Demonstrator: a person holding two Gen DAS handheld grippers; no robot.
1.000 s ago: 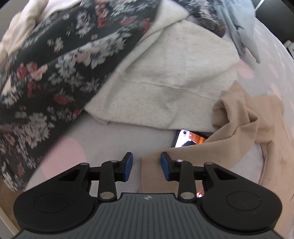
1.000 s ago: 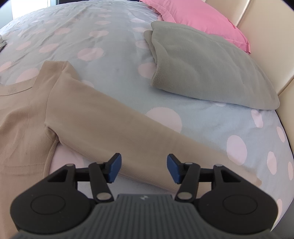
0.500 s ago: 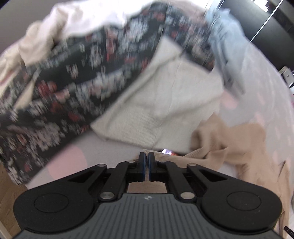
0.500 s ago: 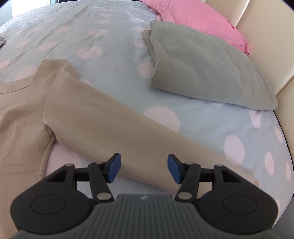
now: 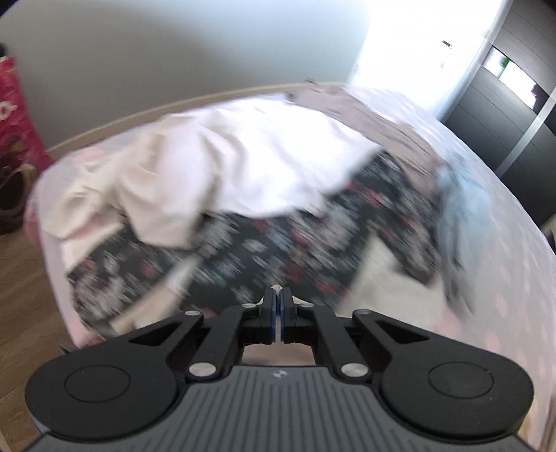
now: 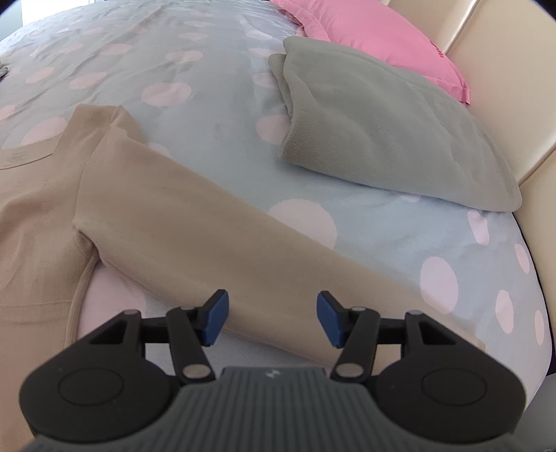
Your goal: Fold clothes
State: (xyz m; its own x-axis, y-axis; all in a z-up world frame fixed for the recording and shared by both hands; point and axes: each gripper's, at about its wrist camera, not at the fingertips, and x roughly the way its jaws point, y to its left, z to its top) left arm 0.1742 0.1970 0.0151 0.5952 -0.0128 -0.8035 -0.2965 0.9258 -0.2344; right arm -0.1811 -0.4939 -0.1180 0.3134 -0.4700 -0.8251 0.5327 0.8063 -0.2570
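A beige long-sleeved top (image 6: pixel 38 208) lies flat on the polka-dot bed sheet (image 6: pixel 215 104), its sleeve (image 6: pixel 194 243) stretched toward my right gripper (image 6: pixel 272 318). The right gripper is open and empty, its blue pads just above the sleeve's lower part. My left gripper (image 5: pixel 277 313) is shut on a thin edge of beige cloth (image 5: pixel 276 288), with more beige cloth (image 5: pixel 276 353) showing under the jaws. The left wrist view is blurred by motion.
A pile of clothes lies ahead of the left gripper: a dark floral garment (image 5: pixel 264 250), a white one (image 5: pixel 243 160), a cream knit (image 5: pixel 375 281), a pale blue one (image 5: pixel 455 208). A folded grey fleece (image 6: pixel 382 125) and a pink pillow (image 6: pixel 365 31) lie by the headboard (image 6: pixel 504 69). The wooden floor (image 5: pixel 24 295) is left of the bed.
The left gripper closed on the beige sleeve end and has lifted and swung, so its view now tilts up over the clothes pile. The right gripper has barely moved and stays open.
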